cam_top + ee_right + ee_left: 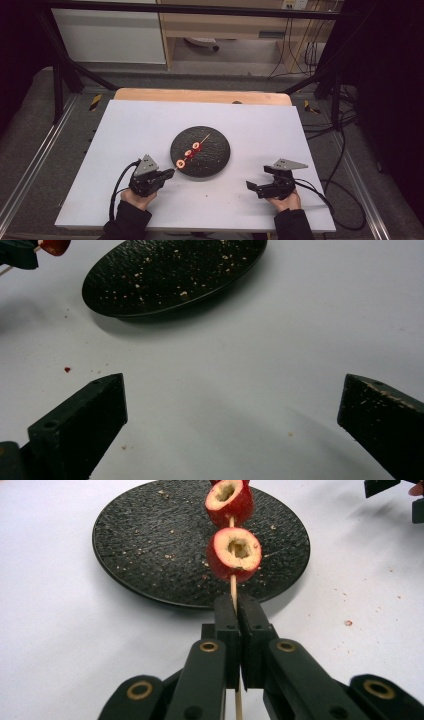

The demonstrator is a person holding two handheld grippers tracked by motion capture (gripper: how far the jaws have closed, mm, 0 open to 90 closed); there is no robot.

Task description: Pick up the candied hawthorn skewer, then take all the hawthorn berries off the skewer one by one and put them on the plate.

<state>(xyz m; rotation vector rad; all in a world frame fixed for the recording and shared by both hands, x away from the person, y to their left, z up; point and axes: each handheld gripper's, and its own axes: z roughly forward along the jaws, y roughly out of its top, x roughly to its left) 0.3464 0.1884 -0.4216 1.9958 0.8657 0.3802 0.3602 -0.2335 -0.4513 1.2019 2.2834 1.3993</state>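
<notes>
1. Near left, we see the left gripper (172,171) clamped on the skewer (233,587).
2. The skewer's long axis runs from those jaws far-right over the black plate (217,155), carrying red fruit pieces (234,554), probably three.
3. The right gripper (252,186), jaws wide and empty, sits well apart, near right.

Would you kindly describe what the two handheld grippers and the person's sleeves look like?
Both the left gripper and the right gripper are black, each topped with a grey three-cornered plate and trailing a black cable. Close up, the left one has flat black jaws on linkage arms with brass-coloured pivot rings. The right one's pads carry pale crumbs. The sleeves are dark.
</notes>
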